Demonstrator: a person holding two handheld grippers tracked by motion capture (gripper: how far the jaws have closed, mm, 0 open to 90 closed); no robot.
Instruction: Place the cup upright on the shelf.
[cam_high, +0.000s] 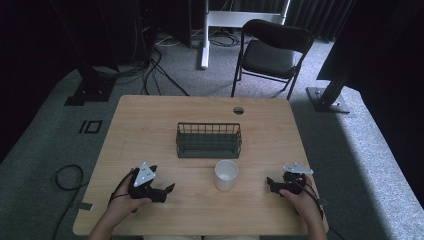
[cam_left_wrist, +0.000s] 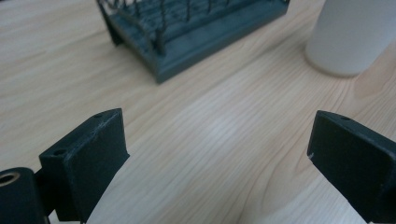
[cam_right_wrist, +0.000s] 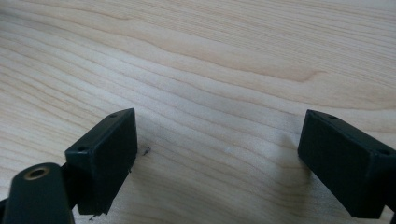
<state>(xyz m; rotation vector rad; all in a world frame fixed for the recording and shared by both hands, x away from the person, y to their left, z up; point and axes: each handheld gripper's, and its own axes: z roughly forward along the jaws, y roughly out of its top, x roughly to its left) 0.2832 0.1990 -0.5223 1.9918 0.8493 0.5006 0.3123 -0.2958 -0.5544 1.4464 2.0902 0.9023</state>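
Wood table, dark room behind. Both my grippers, left and right, were spread, empty. Cup looked light, thin-walled, crushable; I judged gentle mid-wall grip best.

Both grippers are black. The left gripper carries a grey three-cornered plate on top — so does the right gripper. Thin black cables trail back along the forearms; the blocky jaws show small screw holes.
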